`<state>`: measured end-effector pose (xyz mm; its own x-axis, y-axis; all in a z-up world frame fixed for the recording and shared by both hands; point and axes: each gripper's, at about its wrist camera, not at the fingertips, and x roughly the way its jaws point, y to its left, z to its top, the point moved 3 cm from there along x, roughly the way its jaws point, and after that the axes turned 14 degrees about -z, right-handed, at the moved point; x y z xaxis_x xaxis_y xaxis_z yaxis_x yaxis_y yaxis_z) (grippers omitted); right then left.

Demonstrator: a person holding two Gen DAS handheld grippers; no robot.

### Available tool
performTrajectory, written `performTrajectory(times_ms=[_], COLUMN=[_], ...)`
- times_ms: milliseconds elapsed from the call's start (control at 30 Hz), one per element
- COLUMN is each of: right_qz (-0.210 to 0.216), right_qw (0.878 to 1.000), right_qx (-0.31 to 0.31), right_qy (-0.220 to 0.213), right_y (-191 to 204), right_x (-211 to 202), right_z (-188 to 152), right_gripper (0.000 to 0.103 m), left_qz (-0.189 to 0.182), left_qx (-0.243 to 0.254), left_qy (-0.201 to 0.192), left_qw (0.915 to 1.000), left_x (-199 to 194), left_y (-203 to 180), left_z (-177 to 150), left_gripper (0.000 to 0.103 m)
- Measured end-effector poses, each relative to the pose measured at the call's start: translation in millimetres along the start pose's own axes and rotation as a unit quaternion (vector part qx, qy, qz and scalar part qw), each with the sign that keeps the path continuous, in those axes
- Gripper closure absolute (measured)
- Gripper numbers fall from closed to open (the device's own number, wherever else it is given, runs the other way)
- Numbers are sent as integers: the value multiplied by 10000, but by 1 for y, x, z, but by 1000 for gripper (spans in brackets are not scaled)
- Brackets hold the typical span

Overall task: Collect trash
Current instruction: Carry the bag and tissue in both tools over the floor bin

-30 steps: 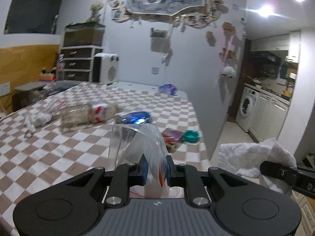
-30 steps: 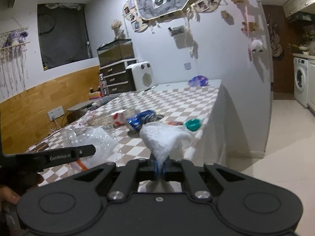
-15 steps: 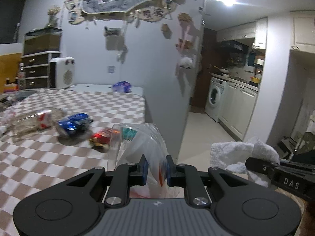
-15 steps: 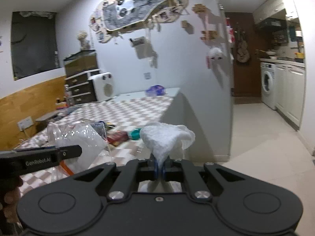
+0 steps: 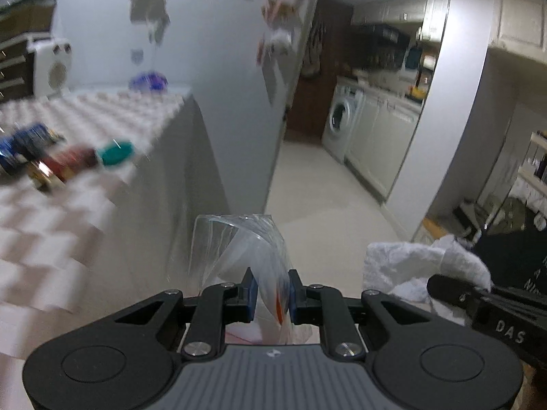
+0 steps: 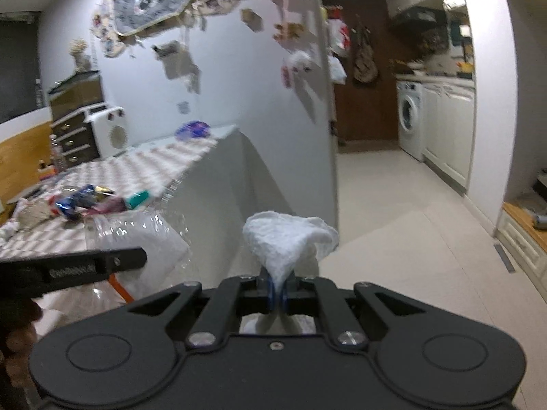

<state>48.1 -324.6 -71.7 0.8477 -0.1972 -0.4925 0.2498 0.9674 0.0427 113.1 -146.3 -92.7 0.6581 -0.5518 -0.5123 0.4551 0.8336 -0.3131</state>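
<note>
A checkered table (image 6: pixel 112 171) (wrappers scattered on it) stood left, a kitchen with a washing machine (image 6: pixel 412 119) beyond. The left gripper (image 5: pixel 270 290) pinched a clear crumpled plastic bag (image 5: pixel 239 242); the right gripper (image 6: pixel 277 290) clamped a white crumpled tissue (image 6: pixel 290 235).

A clear plastic bag (image 5: pixel 236 256) with a thin orange streak near its lower part stands up crumpled at the lower centre of the left wrist view; in the right wrist view it (image 6: pixel 136 239) spreads glossy and wrinkled at the lower left. A white crumpled tissue (image 6: pixel 287 239) rises like a funnel at the centre of the right wrist view, pinched narrow at its base; in the left wrist view it (image 5: pixel 410 266) bulges at the lower right. More trash lies blurred on the checked table at the left: a blue wrapper (image 6: pixel 77 200), a red packet (image 5: pixel 68 162) and a teal lid (image 5: pixel 114 152), close together.
</note>
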Motion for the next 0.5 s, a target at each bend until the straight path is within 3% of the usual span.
performTrajectory(times_ms=[200,500], right_qz=[-214,-349], right_qw=[9987,9919], right_qx=[14,59], right_qy=[455,1216], right_y=[-22,-34], right_x=[49,148], right_z=[-23,-62], right_gripper=[98,98], left_qz=[-13,159], left_qx=[-137,-554], left_qy=[570,1233], left_qw=[9983,9907], left_x=[79,196], left_y=[12,60], left_z=[-20,-48], left_gripper=[85,85])
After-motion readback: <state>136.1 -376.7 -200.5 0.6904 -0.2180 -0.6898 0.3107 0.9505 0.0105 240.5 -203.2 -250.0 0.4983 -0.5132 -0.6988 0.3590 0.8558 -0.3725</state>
